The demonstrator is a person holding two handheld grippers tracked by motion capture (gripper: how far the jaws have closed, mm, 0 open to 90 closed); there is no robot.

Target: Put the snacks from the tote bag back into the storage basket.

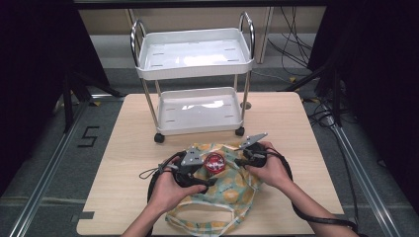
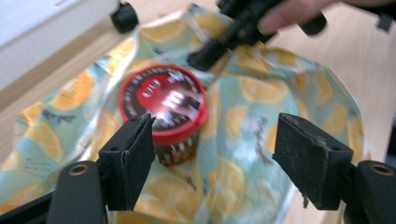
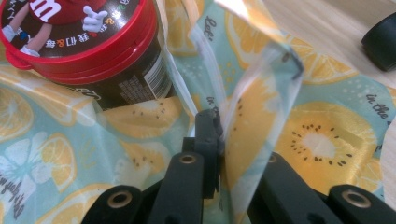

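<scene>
A fruit-print bag (image 1: 228,190) lies on the table near the front edge, and a dark tub with a red lid (image 1: 214,162) sits in its mouth. The tub (image 2: 163,114) stands just beyond my open left gripper (image 2: 215,156), nearer its left jaw. My left gripper (image 1: 197,170) hovers at the tub's left side. My right gripper (image 1: 242,160) is at the bag's right rim. Its jaws are shut on a fold of the bag's edge (image 3: 254,107), and the tub (image 3: 88,42) stands to the upper left.
A white two-shelf cart (image 1: 195,79) on black wheels stands at the far side of the wooden table (image 1: 296,123). Its wheel (image 2: 123,16) is close behind the bag. Bare tabletop lies to the left and right of the bag. Cables trail from both grippers.
</scene>
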